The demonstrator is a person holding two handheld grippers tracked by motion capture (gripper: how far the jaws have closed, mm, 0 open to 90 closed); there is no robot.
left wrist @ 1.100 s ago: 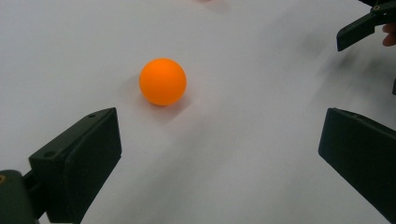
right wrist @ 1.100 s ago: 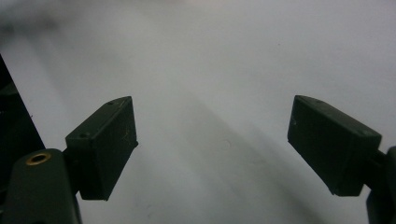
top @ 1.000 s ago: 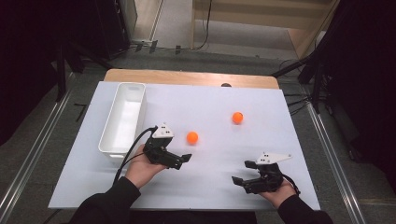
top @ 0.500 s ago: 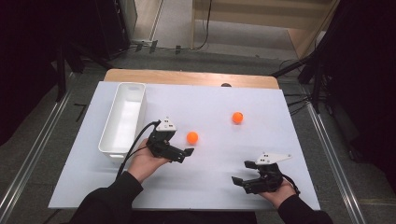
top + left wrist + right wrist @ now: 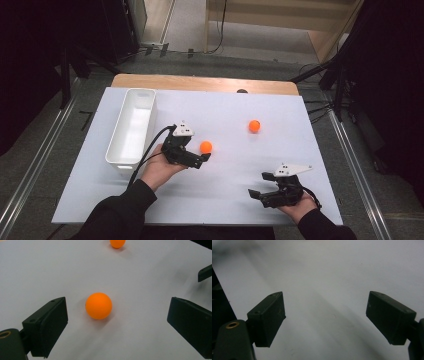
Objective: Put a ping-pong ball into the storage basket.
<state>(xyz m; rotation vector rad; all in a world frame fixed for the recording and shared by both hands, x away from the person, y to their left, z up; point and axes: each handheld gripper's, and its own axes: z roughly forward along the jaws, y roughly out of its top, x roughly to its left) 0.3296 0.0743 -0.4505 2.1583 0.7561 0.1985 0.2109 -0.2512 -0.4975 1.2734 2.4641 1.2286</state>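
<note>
Left gripper view alone shows near orange ball [image 5: 98, 305] between spread jaws.

On the mat [image 5: 225, 190] that covers the table [image 5: 200, 82], we find a tray [image 5: 131, 130] lying along the left side, its long axis running near to far. Just right of the tray's near end sits the left gripper [image 5: 197, 159], and a ball [image 5: 205, 146] rests on the mat touching nothing, just beyond that gripper's tips; in the left gripper view we see this ball [image 5: 98, 305] between the two spread jaws. A second ball [image 5: 254, 125] lies farther off and to the right, well apart from the first. The right gripper [image 5: 257, 186] sits at the near right corner, over bare mat.
</note>
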